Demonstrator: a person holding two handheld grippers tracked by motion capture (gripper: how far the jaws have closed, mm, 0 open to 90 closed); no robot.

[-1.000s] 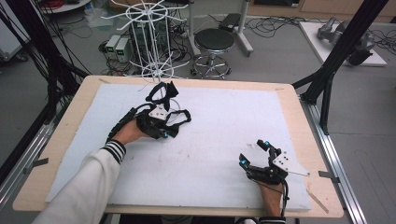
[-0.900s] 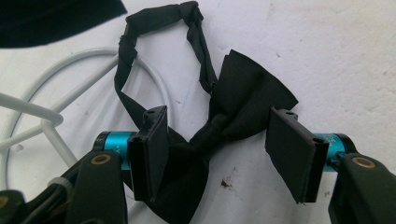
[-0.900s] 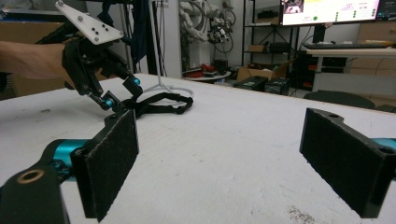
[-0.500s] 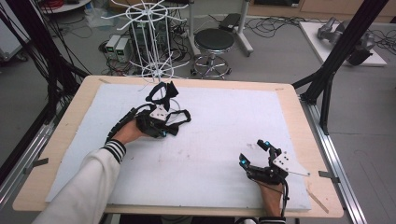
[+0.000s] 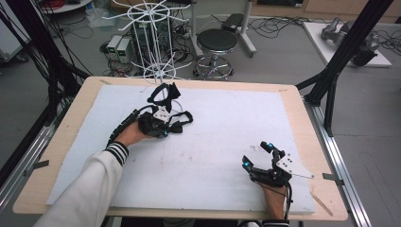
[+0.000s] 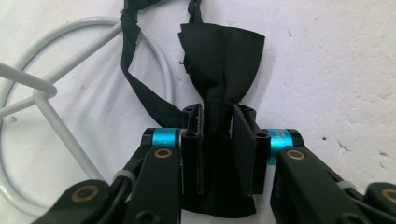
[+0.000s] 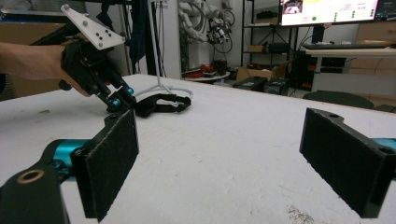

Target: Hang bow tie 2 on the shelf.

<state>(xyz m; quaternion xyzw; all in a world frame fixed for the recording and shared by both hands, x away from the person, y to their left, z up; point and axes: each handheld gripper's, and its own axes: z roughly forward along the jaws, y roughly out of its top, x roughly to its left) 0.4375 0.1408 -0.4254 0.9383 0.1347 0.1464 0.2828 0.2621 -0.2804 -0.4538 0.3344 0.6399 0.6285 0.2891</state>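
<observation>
The left gripper point(image 6: 218, 135) has just been closing its jaws, and they now pinch the gathered middle of a black bow tie point(image 6: 219, 60), probably because the bunched knot is the narrowest and firmest place to grip it. The bow tie lies on the white surface point(image 5: 227, 142) in the upper left of the high view, its neck strap point(image 6: 140, 88) trailing across the round base of a white wire rack point(image 5: 152, 42). The right gripper point(image 5: 259, 155) rests at the lower right, well apart, jaws spread wide and empty, seemingly kept free to help later.
</observation>
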